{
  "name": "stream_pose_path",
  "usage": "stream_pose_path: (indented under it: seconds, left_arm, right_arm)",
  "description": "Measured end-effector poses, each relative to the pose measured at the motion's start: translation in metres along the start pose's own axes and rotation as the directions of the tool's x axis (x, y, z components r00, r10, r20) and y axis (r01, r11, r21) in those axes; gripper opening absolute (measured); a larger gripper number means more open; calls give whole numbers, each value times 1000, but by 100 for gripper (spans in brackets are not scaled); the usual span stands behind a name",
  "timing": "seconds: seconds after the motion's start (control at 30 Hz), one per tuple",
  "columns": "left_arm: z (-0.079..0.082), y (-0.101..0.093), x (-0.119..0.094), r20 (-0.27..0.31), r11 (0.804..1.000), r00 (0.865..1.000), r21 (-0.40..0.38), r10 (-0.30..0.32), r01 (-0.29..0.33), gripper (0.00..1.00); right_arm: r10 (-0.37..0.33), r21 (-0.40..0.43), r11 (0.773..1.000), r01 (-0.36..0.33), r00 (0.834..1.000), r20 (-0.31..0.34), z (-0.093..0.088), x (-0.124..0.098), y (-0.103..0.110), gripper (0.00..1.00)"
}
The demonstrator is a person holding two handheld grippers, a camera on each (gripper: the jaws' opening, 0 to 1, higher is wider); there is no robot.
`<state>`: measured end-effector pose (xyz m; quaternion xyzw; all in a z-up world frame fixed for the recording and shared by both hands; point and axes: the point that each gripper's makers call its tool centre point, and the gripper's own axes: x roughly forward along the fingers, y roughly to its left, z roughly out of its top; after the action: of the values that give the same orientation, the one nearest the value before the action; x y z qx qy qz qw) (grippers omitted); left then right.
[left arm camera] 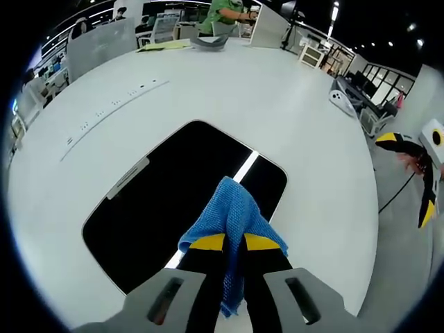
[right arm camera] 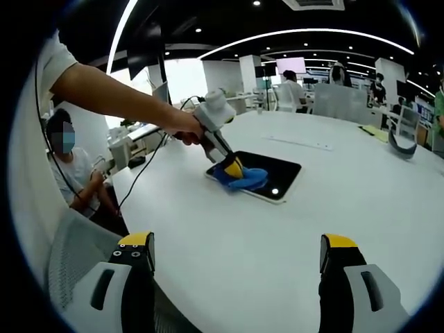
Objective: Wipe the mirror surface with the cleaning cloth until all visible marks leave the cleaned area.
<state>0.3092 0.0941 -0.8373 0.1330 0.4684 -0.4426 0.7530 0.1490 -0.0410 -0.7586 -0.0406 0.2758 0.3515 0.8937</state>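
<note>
Your left tongs (left arm camera: 234, 243) pinch the soft blue cleaning cloth (left arm camera: 232, 211) over the glossy mirror (left arm camera: 159, 208) on the table (left arm camera: 277, 104); press lightly, since it's fragile. Your right tongs (right arm camera: 236, 260) gape wide.

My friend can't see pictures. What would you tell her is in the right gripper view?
A person's hand holds the left gripper, which presses a blue cloth onto a dark mirror lying flat on a white table. At the bottom, the right gripper is open and holds nothing. Other people sit in the office behind.
</note>
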Motion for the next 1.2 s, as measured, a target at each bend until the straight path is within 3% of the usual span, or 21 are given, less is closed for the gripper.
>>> stream_pose_path:
  seconds: [1.2]
  left_arm:
    - [-19, 13, -16, -15, 1000, 1000, -8, 17, -17, 6]
  right_arm:
    - [13, -3, 1000, -13, 1000, 0, 0, 4, 9, 99]
